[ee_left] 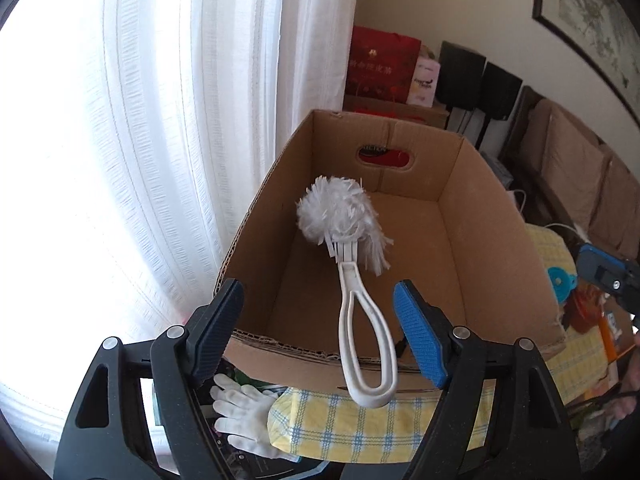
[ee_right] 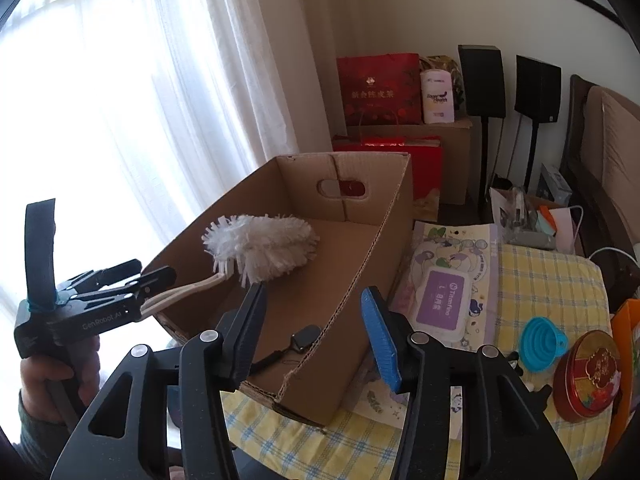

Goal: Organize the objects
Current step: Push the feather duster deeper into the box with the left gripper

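While the left gripper [ee_left: 320, 330], jaws apart, seemingly releases the light white loop-handled fluffy brush [ee_left: 348, 236], the right gripper [ee_right: 316, 330] gapes empty; regrasp its stiff handle.

Box [ee_right: 384, 240] top open; brush [ee_right: 264, 248] overhangs left rim.

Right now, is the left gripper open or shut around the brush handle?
Open. The left gripper's blue pads stand wide apart, and the white brush's loop handle lies between them touching neither, its head over the cardboard box.
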`<action>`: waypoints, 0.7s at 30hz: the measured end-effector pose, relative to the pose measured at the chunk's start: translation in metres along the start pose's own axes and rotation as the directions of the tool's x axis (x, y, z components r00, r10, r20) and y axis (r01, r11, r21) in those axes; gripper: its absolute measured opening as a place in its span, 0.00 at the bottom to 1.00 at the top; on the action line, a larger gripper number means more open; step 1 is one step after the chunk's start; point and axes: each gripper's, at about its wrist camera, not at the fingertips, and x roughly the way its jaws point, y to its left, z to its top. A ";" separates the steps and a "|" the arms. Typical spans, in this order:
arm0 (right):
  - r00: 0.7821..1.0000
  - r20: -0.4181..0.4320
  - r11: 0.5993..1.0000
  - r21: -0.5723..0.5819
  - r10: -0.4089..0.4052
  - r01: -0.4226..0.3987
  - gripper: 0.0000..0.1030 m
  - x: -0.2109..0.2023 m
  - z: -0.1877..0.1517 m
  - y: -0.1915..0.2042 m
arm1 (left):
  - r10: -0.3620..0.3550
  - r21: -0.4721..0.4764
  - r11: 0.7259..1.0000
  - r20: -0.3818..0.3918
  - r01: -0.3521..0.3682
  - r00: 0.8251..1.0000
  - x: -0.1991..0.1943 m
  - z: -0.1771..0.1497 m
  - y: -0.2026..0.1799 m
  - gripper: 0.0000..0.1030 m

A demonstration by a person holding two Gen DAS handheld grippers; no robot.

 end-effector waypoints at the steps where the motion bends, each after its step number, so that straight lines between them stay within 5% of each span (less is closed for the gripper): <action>1: 1.000 -0.002 1.000 0.001 0.003 -0.003 0.49 0.000 -0.002 0.000 | -0.006 0.000 1.000 -0.003 0.006 1.000 0.000 0.000 0.001 0.70; 5: 1.000 -0.013 1.000 -0.008 0.006 -0.006 0.49 0.002 -0.007 0.002 | -0.039 0.040 0.998 -0.044 0.040 0.998 0.006 0.009 -0.004 0.57; 9: 1.000 -0.019 1.000 -0.014 0.006 -0.006 0.49 0.001 -0.012 0.001 | -0.068 0.129 0.987 -0.181 0.092 0.981 0.028 0.020 -0.018 0.50; 12: 1.000 -0.020 1.000 -0.012 0.002 -0.002 0.49 -0.002 -0.013 -0.003 | -0.044 0.215 0.969 -0.332 0.121 0.942 0.056 0.022 -0.032 0.42; 14: 1.000 -0.021 1.000 -0.009 -0.004 0.004 0.49 -0.003 -0.014 -0.006 | -0.033 0.248 0.957 -0.417 0.149 0.908 0.071 0.020 -0.038 0.25; 21: 1.000 -0.018 1.000 0.019 -0.015 0.015 0.49 -0.007 -0.017 -0.020 | 0.038 0.316 0.941 -0.446 0.118 0.894 0.084 0.024 -0.046 0.23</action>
